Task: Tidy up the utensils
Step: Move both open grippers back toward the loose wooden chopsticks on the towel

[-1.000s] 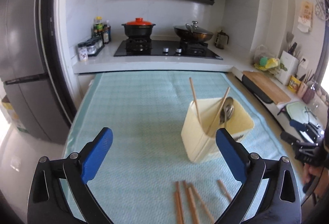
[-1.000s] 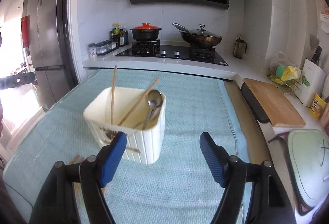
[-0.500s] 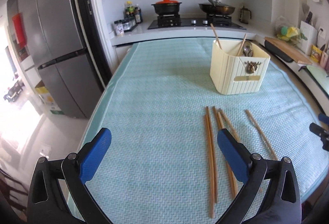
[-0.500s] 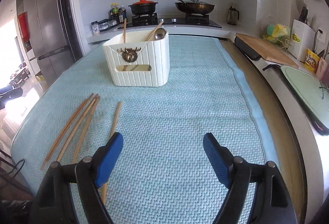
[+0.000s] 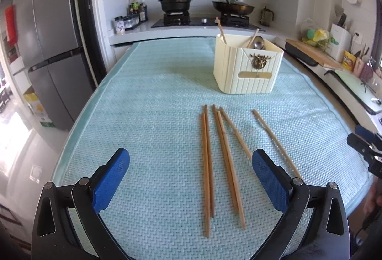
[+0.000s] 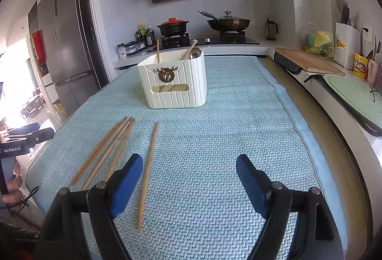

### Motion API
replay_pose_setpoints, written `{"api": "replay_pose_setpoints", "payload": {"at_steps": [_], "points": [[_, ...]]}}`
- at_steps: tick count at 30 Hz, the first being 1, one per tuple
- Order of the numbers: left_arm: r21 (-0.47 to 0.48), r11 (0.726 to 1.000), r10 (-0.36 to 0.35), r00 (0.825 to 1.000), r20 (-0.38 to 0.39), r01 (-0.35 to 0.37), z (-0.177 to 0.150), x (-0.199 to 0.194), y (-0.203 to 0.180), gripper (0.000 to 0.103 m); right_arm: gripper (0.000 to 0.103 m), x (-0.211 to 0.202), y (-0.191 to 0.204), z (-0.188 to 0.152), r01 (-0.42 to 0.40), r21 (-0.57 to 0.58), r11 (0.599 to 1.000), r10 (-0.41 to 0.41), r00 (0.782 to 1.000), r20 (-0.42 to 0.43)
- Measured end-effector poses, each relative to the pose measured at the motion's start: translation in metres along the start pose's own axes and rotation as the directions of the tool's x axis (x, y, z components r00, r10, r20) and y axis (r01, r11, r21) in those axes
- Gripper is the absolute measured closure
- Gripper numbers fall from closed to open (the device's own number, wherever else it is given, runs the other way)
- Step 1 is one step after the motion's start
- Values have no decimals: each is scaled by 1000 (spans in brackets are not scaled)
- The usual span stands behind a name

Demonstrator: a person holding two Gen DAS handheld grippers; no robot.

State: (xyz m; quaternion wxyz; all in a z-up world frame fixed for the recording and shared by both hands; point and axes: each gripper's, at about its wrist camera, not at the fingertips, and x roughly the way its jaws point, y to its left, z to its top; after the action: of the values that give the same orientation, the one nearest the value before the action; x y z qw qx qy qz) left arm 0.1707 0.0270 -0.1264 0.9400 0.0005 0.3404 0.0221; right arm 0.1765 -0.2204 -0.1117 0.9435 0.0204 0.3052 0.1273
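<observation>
A cream utensil holder [image 5: 248,71] [image 6: 175,85] stands upright mid-table, holding two chopsticks [image 5: 220,28] and a metal spoon [image 5: 258,41] [image 6: 194,52]. Several wooden chopsticks [image 5: 206,164] [image 6: 107,150] lie loose on the mat in front of it. One single chopstick [image 5: 274,140] [image 6: 148,171] lies apart on their right. My left gripper [image 5: 189,157] hovers open over the near ends of the loose chopsticks, touching none. My right gripper [image 6: 189,159] is open above bare mat, its left finger beside the single chopstick.
A pale green woven mat [image 5: 143,105] covers the table. A grey fridge [image 5: 47,45] stands at the left. Behind are a stove with two pots [image 5: 175,3]. A wooden cutting board [image 6: 308,62] and a green board [image 6: 353,93] line the right counter.
Both grippers have drawn back from the holder and sunk toward the mat. The loose chopsticks now lie under and beside the fingers. The right jaws stand slightly wider.
</observation>
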Motion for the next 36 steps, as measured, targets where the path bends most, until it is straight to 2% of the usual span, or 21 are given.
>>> {"api": "replay_pose_setpoints", "payload": {"at_steps": [5,8,10,13,18,26,36], "points": [[4,1000,-3,1000,1,3,0,1,-4,1,17,1,1,0,-2,-9,1000,2,1000,15],[-2,999,-39,999,-15,39,-1,5,-1,1,11,2,3,-1,-4,-19,1000,4,1000,11],[4,998,-62,998,-31,62,-1,8,-1,1,0,3,4,-3,-4,-22,1000,4,1000,-1],[10,999,-52,998,-34,52,-5,10,0,1,0,6,7,-4,9,-39,999,-10,1000,-14],[-71,985,-156,988,-14,155,-8,4,12,1,0,6,17,-4,18,-88,996,-19,1000,-14],[-75,993,-94,995,34,97,-8,-3,20,1,0,0,27,-1,59,-115,992,-59,998,6],[-93,995,-34,999,33,37,-12,1,30,1,0,0,46,-5,80,-183,980,-80,997,8]]}}
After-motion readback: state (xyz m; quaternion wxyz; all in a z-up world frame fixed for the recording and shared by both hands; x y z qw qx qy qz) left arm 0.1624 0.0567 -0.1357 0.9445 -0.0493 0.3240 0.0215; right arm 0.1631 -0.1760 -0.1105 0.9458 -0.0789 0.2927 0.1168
